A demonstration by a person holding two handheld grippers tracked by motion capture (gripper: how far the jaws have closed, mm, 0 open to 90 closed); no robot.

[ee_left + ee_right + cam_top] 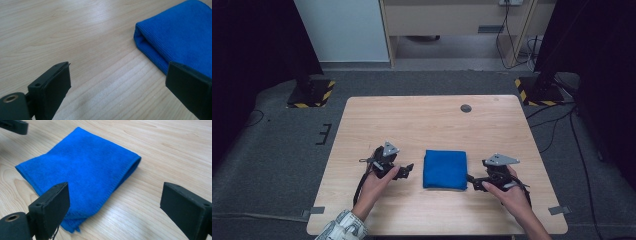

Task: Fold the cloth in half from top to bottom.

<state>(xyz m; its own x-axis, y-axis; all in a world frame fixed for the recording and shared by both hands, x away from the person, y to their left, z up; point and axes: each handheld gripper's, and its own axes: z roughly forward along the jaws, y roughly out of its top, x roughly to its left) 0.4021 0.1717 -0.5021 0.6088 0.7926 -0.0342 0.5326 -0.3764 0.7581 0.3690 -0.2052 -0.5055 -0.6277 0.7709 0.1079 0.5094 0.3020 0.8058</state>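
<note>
- Blue cloth (pixel 445 169), folded into a neat square, lies flat on the wooden table (pixel 432 120) a little on the person's side of the middle, between the two grippers.
- Left gripper (pixel 408 170) sits just beside the cloth's left edge without touching it; its fingers (pixel 53 85) stand wide apart with bare table between them.
- Right gripper (pixel 472 182) sits by the cloth's near right corner; its fingers (pixel 51 205) are spread wide too, nothing clamped, and the cloth's corner lies just ahead of the left one.
- In the left gripper view the folded edge shows as a rounded, slightly open lip; in the right gripper view the near corner is loose and uneven.
- Open wood stretches beyond the cloth to the far edge, where a small dark round disc (pixel 466 108) sits; free room also lies at both side edges.
- The right finger in the left gripper view covers part of the cloth's near edge, and the frame cuts the cloth off at the right.
</note>
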